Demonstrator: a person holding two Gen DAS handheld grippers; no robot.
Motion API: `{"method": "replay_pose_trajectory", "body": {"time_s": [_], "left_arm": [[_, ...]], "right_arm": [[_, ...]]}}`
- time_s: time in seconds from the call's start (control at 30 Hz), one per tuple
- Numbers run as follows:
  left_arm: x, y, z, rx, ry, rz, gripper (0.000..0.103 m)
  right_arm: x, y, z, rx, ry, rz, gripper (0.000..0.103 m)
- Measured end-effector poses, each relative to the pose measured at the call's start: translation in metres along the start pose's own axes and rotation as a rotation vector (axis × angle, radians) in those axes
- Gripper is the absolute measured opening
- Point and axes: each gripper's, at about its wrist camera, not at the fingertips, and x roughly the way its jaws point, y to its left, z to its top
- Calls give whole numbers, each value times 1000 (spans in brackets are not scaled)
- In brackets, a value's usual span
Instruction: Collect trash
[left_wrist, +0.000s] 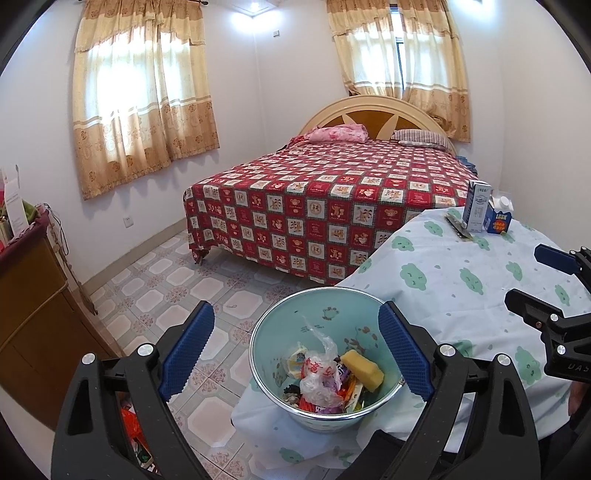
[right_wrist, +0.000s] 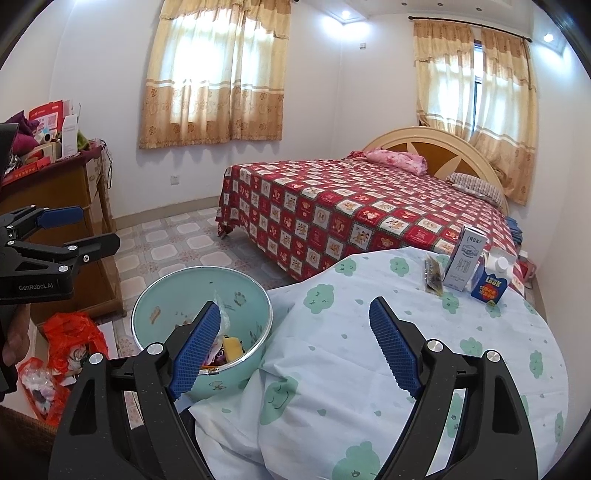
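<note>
A teal metal bin (left_wrist: 258, 332) stands on the floor against the table, with a yellow sponge (left_wrist: 364, 367), a clear plastic bag (left_wrist: 319, 373) and wrappers inside. My left gripper (left_wrist: 296, 308) hangs open above the bin and holds nothing. Over the clouded tablecloth (right_wrist: 332, 350) my right gripper (right_wrist: 294, 302) is also open and empty. At the table's far side stand a grey-white carton (right_wrist: 463, 260) and a blue carton (right_wrist: 493, 282), with a dark wrapper (right_wrist: 432, 277) lying beside them. The bin (right_wrist: 162, 291) sits left of the right gripper.
A bed with a red patterned cover (left_wrist: 325, 206) fills the back of the room. A wooden cabinet (right_wrist: 74, 221) piled with boxes stands at the left, with a red plastic bag (right_wrist: 74, 332) on the floor by it. Tiled floor (left_wrist: 177, 280) lies between.
</note>
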Motion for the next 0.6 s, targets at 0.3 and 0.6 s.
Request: {"method": "replay_pose_trajectory", "body": {"time_s": [0.3, 0.6], "left_arm": [[-3, 3, 2, -2, -11, 8, 93], [-5, 3, 4, -2, -16, 11, 94]], "right_arm": [[-2, 0, 1, -8, -4, -2, 82], [-3, -1, 1, -8, -9, -1, 82]]}}
